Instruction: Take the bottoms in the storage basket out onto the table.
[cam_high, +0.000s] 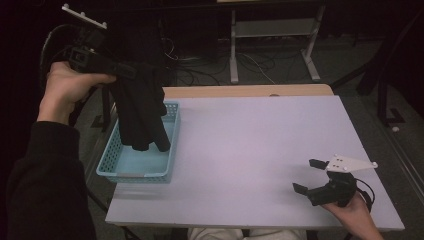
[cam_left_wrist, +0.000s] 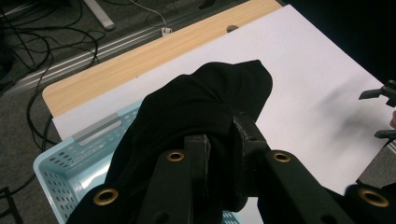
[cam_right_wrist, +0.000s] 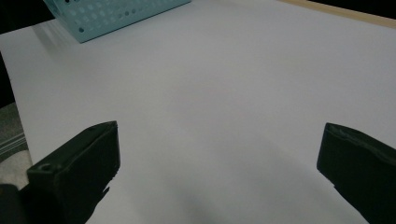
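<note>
A black cloth (cam_high: 142, 107) hangs from my left gripper (cam_high: 126, 71), which is shut on its top edge and held high above the light blue basket (cam_high: 111, 166) at the table's left. The cloth's lower end reaches down into the basket. In the left gripper view the jaws pinch the bunched black cloth (cam_left_wrist: 196, 107) over the basket (cam_left_wrist: 60, 168). My right gripper (cam_high: 308, 176) rests low near the table's front right corner, open, with nothing between its jaws; the right gripper view shows my right gripper (cam_right_wrist: 217, 168) over the bare white table (cam_right_wrist: 224, 84).
The basket's corner (cam_right_wrist: 107, 14) lies far across the white table (cam_high: 260, 150) from the right gripper. A wooden strip (cam_high: 250, 91) runs along the table's far edge. Cables (cam_high: 250, 62) and a metal stand (cam_high: 272, 30) are on the floor beyond.
</note>
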